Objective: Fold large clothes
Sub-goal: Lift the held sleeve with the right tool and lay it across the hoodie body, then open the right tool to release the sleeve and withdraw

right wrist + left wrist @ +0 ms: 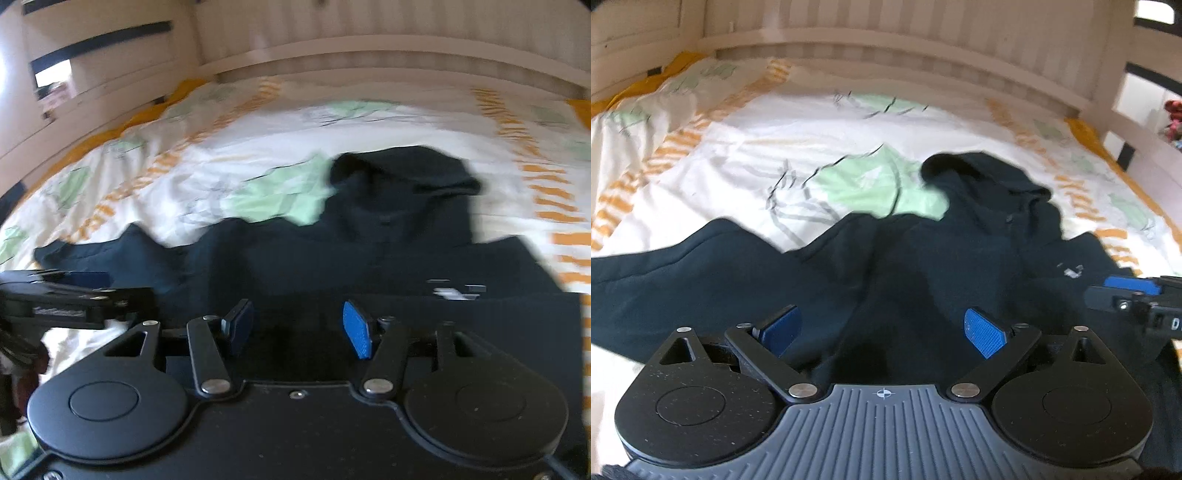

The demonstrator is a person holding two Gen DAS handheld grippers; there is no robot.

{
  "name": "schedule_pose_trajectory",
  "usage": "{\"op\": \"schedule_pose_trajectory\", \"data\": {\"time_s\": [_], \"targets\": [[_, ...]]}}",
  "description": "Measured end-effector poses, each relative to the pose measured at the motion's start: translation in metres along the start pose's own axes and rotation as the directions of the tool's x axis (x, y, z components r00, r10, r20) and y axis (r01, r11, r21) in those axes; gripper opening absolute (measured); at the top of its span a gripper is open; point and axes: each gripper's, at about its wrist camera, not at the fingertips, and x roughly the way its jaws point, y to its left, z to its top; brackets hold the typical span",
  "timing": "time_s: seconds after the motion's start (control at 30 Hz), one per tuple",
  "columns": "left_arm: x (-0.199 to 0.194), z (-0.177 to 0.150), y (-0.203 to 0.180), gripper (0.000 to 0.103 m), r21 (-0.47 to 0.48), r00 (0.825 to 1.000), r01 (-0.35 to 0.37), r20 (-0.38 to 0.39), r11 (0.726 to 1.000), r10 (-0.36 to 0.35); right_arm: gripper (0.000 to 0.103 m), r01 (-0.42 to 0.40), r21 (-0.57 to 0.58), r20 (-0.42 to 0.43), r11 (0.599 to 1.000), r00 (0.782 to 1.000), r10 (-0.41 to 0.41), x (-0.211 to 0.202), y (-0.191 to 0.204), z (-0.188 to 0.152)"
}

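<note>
The dark hoodie point(923, 266) lies spread on the patterned duvet point(746, 155), hood toward the headboard point(886, 55). I judge folding not yet begun; next I need edge grips. Left gripper point(882, 332) and right gripper point(295, 328) hover over its lower part, jaws apart, empty. Fabric matte, soft, rumpled.

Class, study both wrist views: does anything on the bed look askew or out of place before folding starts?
Yes. The dark hoodie lies rumpled, not flat: its hood is bunched, and one sleeve trails off sideways across the patterned bedcover. Both the left gripper and the right gripper are open above it.
</note>
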Motion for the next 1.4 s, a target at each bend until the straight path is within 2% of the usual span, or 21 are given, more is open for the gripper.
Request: {"op": "schedule_pose_trajectory", "data": {"time_s": [0.17, 0.27, 0.37, 0.5, 0.57, 0.63, 0.8, 0.83, 0.87, 0.9, 0.97, 1.03, 1.1, 1.13, 1.17, 1.23, 1.27, 1.3, 1.33, 1.37, 1.4], "targets": [[-0.003, 0.0, -0.017, 0.096, 0.029, 1.0, 0.017, 0.014, 0.999, -0.018, 0.061, 0.089, 0.023, 0.027, 0.996, 0.996, -0.09, -0.024, -0.04, 0.001], [-0.001, -0.004, -0.022, 0.096, 0.076, 1.0, 0.015, 0.005, 0.997, -0.015, 0.065, 0.147, 0.106, 0.03, 0.983, 0.988, -0.151, -0.03, -0.071, -0.003], [0.008, -0.01, -0.024, 0.096, 0.096, 1.0, 0.018, -0.023, 0.995, -0.015, 0.066, 0.232, 0.192, 0.003, 0.954, 0.972, -0.237, -0.029, -0.107, -0.011], [0.027, -0.021, -0.025, 0.096, 0.108, 0.997, 0.028, -0.072, 0.994, -0.021, 0.066, 0.326, 0.208, -0.039, 0.922, 0.945, -0.325, -0.021, -0.141, -0.019], [0.04, -0.029, -0.024, 0.096, 0.12, 0.994, 0.023, -0.109, 0.993, -0.01, 0.066, 0.338, 0.23, -0.054, 0.913, 0.941, -0.335, -0.015, -0.158, -0.023], [0.052, -0.036, -0.022, 0.096, 0.119, 0.99, 0.021, -0.141, 0.993, -0.004, 0.066, 0.323, 0.271, -0.066, 0.907, 0.946, -0.317, -0.012, -0.172, -0.027], [0.053, -0.048, -0.025, 0.1, 0.155, 0.994, 0.015, -0.106, 0.988, 0.002, 0.065, 0.276, 0.327, -0.07, 0.904, 0.961, -0.268, -0.001, -0.184, -0.031], [0.053, -0.048, -0.024, 0.1, 0.153, 0.994, 0.017, -0.106, 0.988, 0.0, 0.063, 0.267, 0.337, -0.073, 0.903, 0.963, -0.258, 0.002, -0.187, -0.033], [0.051, -0.047, -0.023, 0.1, 0.147, 0.994, 0.019, -0.106, 0.989, -0.003, 0.052, 0.255, 0.343, -0.074, 0.904, 0.967, -0.245, 0.004, -0.187, -0.035], [0.049, -0.045, -0.023, 0.1, 0.139, 0.995, 0.019, -0.099, 0.99, -0.005, 0.035, 0.247, 0.344, -0.074, 0.906, 0.969, -0.237, 0.005, -0.187, -0.035], [0.04, -0.04, -0.025, 0.1, 0.125, 0.998, 0.022, -0.058, 0.992, -0.015, 0.018, 0.25, 0.311, -0.059, 0.917, 0.968, -0.244, 0.001, -0.18, -0.032], [0.034, -0.035, -0.03, 0.1, 0.137, 1.0, 0.027, -0.016, 0.99, -0.025, 0.014, 0.294, 0.253, -0.045, 0.922, 0.955, -0.292, -0.006, -0.172, -0.026], [0.034, -0.03, -0.039, 0.1, 0.164, 0.999, 0.031, 0.004, 0.986, -0.032, 0.012, 0.358, 0.211, -0.032, 0.91, 0.933, -0.359, -0.012, -0.169, -0.022], [0.039, -0.029, -0.042, 0.1, 0.173, 0.999, 0.035, -0.012, 0.984, -0.033, 0.012, 0.388, 0.203, -0.049, 0.899, 0.921, -0.387, -0.01, -0.173, -0.023], [0.047, -0.029, -0.046, 0.1, 0.175, 0.999, 0.037, -0.035, 0.984, -0.032, 0.012, 0.394, 0.218, -0.076, 0.893, 0.919, -0.387, -0.006, -0.18, -0.027], [0.065, -0.034, -0.048, 0.102, 0.168, 0.995, 0.036, -0.1, 0.985, -0.019, 0.012, 0.359, 0.284, -0.114, 0.889, 0.933, -0.34, 0.003, -0.197, -0.038], [0.071, -0.038, -0.048, 0.103, 0.166, 0.994, 0.033, -0.11, 0.986, -0.015, 0.014, 0.342, 0.299, -0.103, 0.891, 0.94, -0.326, 0.004, -0.201, -0.042], [0.07, -0.044, -0.048, 0.103, 0.168, 0.997, 0.03, -0.074, 0.985, -0.017, 0.016, 0.336, 0.307, -0.09, 0.89, 0.942, -0.324, 0.002, -0.202, -0.044], [0.07, -0.046, -0.048, 0.103, 0.171, 0.998, 0.027, -0.059, 0.985, -0.018, 0.022, 0.331, 0.314, -0.079, 0.89, 0.943, -0.323, -0.002, -0.203, -0.044], [0.069, -0.047, -0.049, 0.103, 0.173, 0.998, 0.026, -0.056, 0.985, -0.016, 0.039, 0.331, 0.318, -0.071, 0.889, 0.943, -0.325, -0.008, -0.202, -0.043], [0.069, -0.047, -0.048, 0.103, 0.17, 0.998, 0.028, -0.058, 0.985, -0.019, 0.046, 0.34, 0.311, -0.061, 0.887, 0.939, -0.338, -0.014, -0.2, -0.042]]}}
